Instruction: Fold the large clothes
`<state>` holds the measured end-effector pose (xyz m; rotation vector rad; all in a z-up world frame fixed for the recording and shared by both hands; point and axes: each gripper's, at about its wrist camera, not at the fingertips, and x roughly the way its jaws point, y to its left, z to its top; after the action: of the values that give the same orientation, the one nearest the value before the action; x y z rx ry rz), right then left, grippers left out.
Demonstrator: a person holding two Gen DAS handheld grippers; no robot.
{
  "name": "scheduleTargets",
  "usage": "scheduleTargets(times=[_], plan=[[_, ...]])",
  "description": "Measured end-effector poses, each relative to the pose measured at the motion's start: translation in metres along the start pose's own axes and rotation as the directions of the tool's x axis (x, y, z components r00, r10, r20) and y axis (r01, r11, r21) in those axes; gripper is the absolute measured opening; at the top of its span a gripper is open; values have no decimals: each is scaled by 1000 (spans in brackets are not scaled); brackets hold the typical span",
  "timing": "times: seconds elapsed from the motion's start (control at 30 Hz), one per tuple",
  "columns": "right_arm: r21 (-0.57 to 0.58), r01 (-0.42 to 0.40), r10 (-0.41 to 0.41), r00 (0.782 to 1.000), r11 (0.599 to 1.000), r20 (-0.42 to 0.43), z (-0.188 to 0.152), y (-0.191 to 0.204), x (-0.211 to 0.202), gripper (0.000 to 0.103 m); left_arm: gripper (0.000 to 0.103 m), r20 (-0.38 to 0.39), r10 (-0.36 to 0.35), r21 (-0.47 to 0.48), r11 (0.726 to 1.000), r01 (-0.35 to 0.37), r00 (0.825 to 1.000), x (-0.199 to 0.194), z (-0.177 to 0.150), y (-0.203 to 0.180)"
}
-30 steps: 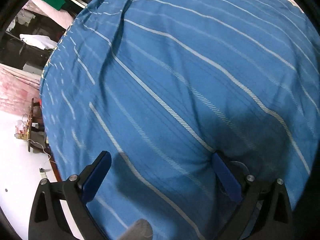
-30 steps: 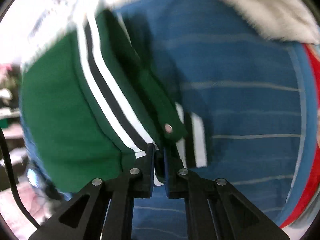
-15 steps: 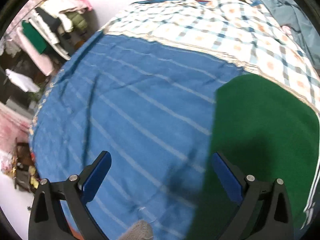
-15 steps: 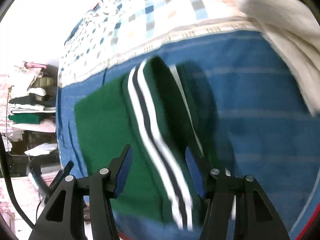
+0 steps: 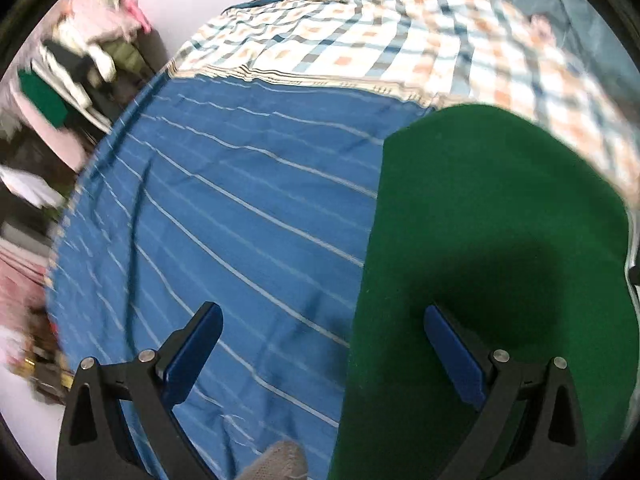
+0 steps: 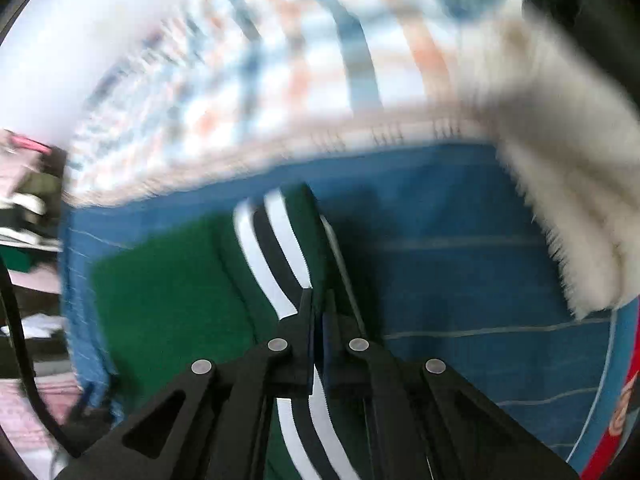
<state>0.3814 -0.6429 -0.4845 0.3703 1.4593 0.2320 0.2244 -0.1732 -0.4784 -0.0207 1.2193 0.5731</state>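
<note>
Left wrist view
- My left gripper [image 5: 320,344]: jaws wide apart, blue pads bare, nothing between them.
- Garment [image 5: 492,264]: green, lying flat. Its left edge runs up between my fingers, and my right finger [image 5: 454,354] hangs over it. I cannot tell whether the finger touches the cloth.
- Sheet [image 5: 240,216]: blue with thin white stripes, under and ahead of my left finger [image 5: 194,350], with a long crease left of that finger.
- Quilt [image 5: 400,52]: checked, orange and blue, beyond the sheet, far ahead of both fingers.
- Shoe [image 5: 280,462]: grey toe at the bottom edge, behind and between my fingers.
- Shelves [image 5: 72,68]: blurred clutter of clothes, far left of my left finger.

Right wrist view
- My right gripper [image 6: 318,300]: jaws closed tight on a fold of the garment.
- Garment [image 6: 168,280]: the green body spreads left of my fingers. A black-and-white striped band [image 6: 272,248] runs from ahead of the tips down under my fingers.
- Sheet [image 6: 460,264]: blue, to the right of my fingers and ahead of the garment.
- Fleece [image 6: 560,160]: white and fuzzy, ahead and well right of my fingers, lying over the sheet.
- Quilt [image 6: 280,80]: checked and blurred, ahead beyond the sheet.
</note>
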Motion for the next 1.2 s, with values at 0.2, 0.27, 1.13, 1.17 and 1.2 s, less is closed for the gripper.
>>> scheduleTargets(times=[0.2,0.27,1.13,1.17,1.2], plan=[[17,-112,113,986,994,-125,-6,3,-4,31,103,-23,-4,-10,1000,4,1000,3,-4,22],[38,-149,152,983,988,-103,-21,-2,-30,43,103,-28,-4,-27,1000,3,1000,-2,-10,30],[335,-133,159,986,933,-50,-166,-62,-57,10,103,-59,4,44,999,-2,998,-21,-61,21],[341,-103,138,987,934,-80,-169,-64,-44,10,103,-63,23,64,998,-19,998,-16,-61,18],[367,-81,131,985,927,-113,-171,-68,-28,10,103,-65,41,77,996,-36,997,-12,-61,16]])
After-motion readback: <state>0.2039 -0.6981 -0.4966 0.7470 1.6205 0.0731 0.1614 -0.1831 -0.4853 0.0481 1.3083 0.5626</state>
